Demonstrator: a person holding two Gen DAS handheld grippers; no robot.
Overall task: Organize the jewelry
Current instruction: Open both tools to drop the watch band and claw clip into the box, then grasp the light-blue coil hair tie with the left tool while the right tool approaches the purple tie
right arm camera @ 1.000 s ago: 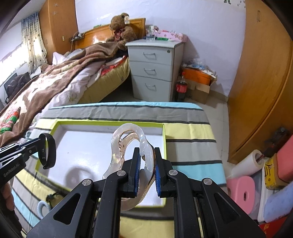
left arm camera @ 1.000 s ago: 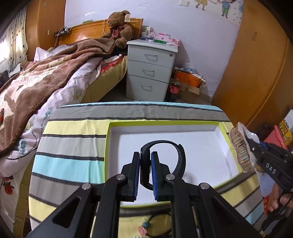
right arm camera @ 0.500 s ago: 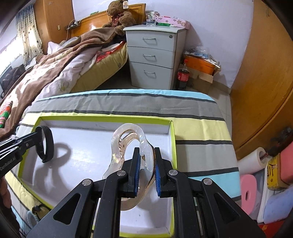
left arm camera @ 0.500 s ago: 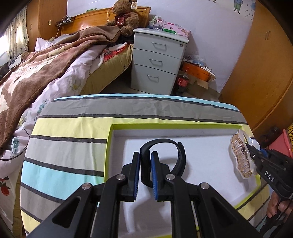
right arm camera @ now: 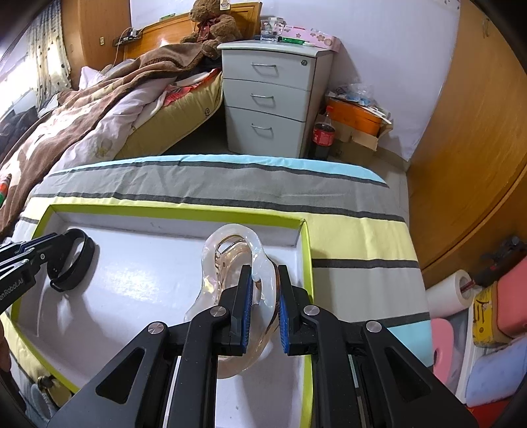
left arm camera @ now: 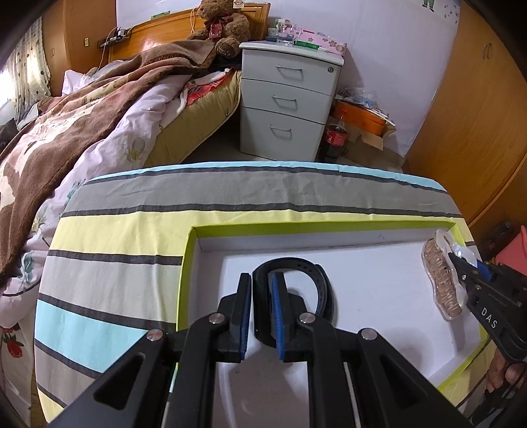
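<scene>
Gripping a black bracelet [left arm camera: 296, 286], the left gripper [left arm camera: 262, 312] sits low over the white tray [left arm camera: 378, 283]; its blue pads are clenched on the band's near-left side, and the loop arcs away toward 12 and 1 o'clock, apparently just above the tray floor. From the right wrist view the same bracelet [right arm camera: 70, 260] hangs at 9 o'clock, over the tray's left part, with partial white lettering "nRobot.AI" on the gripper body beside it.

Right gripper [right arm camera: 265, 306] points along 12 o'clock over the tray's right part. Its pads stand a little apart: the left one touches a clear hair claw clip [right arm camera: 237, 260], while a narrow gap shows at the right one, so whether the clip is truly pinched I cannot tell. The clip's lower end reaches down near the tray floor; contact not clear. In the left wrist view this clip [left arm camera: 443, 283] shows at 3 o'clock, teeth facing left, with "DAS" printed on the black gripper body behind it.

Tray has a lime-green rim and lies on a striped cloth [left arm camera: 230, 197] of grey, yellow and blue.

Farther out, 12 o'clock: a white three-drawer nightstand [right arm camera: 273, 95], a cola bottle [right arm camera: 324, 135] with a red label at its right foot, writing too small to read. Beyond, at 11 o'clock, a teddy bear [right arm camera: 210, 23] on the bed's headboard end.
</scene>
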